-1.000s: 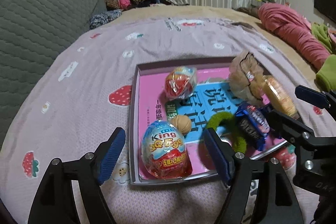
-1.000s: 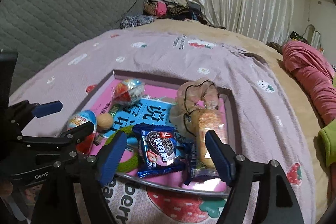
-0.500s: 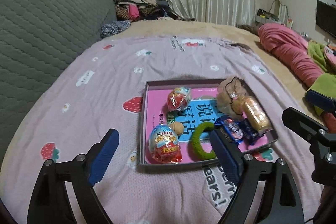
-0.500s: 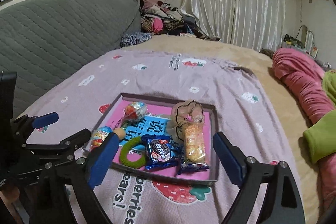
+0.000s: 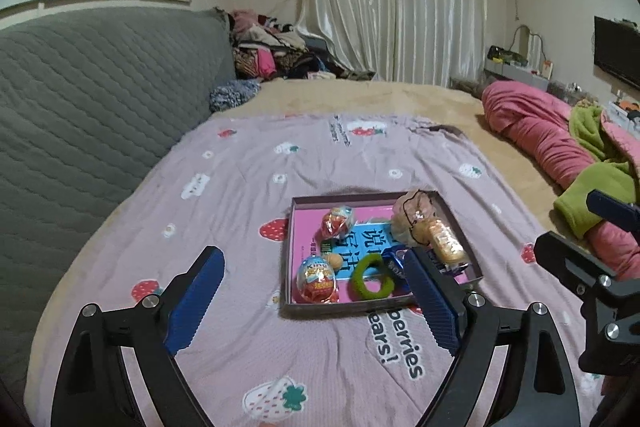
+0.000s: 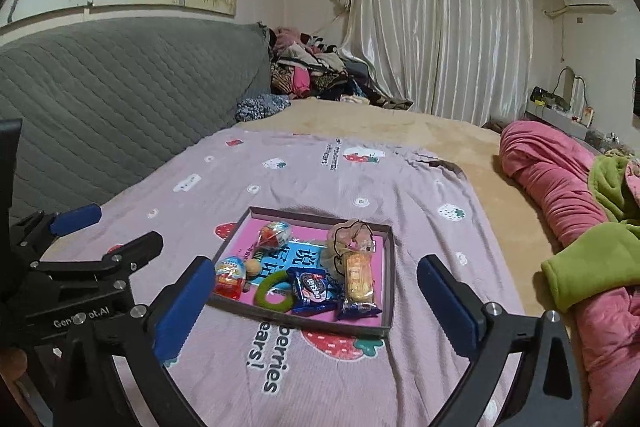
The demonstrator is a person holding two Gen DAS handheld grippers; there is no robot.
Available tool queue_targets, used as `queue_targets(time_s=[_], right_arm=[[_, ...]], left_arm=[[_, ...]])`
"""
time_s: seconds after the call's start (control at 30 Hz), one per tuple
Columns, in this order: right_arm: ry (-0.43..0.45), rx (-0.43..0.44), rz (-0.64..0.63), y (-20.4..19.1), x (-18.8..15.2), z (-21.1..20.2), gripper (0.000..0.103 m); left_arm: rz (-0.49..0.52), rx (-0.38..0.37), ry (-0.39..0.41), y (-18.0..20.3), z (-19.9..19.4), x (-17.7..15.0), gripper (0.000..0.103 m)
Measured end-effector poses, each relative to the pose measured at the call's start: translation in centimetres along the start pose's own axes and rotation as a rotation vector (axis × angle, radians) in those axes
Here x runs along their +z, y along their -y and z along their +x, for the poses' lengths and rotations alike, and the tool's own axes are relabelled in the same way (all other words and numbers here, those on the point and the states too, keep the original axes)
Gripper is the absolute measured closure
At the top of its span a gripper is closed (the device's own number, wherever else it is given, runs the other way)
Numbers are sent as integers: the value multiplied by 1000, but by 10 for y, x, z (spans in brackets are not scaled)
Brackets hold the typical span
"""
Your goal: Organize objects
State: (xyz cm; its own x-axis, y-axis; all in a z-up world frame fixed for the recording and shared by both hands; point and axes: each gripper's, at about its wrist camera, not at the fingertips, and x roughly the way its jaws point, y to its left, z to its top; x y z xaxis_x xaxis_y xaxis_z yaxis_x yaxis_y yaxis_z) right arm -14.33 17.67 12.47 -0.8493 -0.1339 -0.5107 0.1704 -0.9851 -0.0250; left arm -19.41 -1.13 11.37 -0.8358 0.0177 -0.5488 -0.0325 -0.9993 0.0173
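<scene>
A: One shallow grey cardboard box with pink bottom point(image 6: 390, 269) lies on the lilac strawberry-print blanket point(image 6: 320, 179). Inside: two foil chocolate eggs, one green fuzzy ring point(image 6: 273, 293), one blue cookie packet point(image 6: 314, 289).

B: And the tongs?

A: The left gripper point(image 5: 316, 301) and the right gripper point(image 6: 316, 303) have just been opening; both stand wide and empty, near the box. Pink bedding point(image 6: 560, 187) lies well apart.

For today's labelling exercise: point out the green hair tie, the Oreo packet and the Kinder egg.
green hair tie point(image 6: 273, 291): right wrist view, lower band.
Oreo packet point(image 6: 313, 289): right wrist view, printed front.
Kinder egg point(image 5: 317, 279): left wrist view, wrapper front.
</scene>
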Motion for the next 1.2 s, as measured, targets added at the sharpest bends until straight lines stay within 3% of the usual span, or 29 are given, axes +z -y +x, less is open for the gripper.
queue_targets(time_s=[0.17, 0.37, 0.8, 1.2], right_arm=[[-5, 8, 12, -2, -17, -20, 1], [-20, 3, 3, -8, -42, -37, 1], [-102, 5, 61, 4, -104, -33, 1], [-130, -40, 48, 5, -129, -23, 1]], left_arm=[[-8, 9, 15, 1, -32, -16, 11], [13, 33, -8, 10, -42, -44, 11], [-11, 26, -37, 11, -37, -103, 11], [-20, 24, -62, 8, -22, -128, 11]])
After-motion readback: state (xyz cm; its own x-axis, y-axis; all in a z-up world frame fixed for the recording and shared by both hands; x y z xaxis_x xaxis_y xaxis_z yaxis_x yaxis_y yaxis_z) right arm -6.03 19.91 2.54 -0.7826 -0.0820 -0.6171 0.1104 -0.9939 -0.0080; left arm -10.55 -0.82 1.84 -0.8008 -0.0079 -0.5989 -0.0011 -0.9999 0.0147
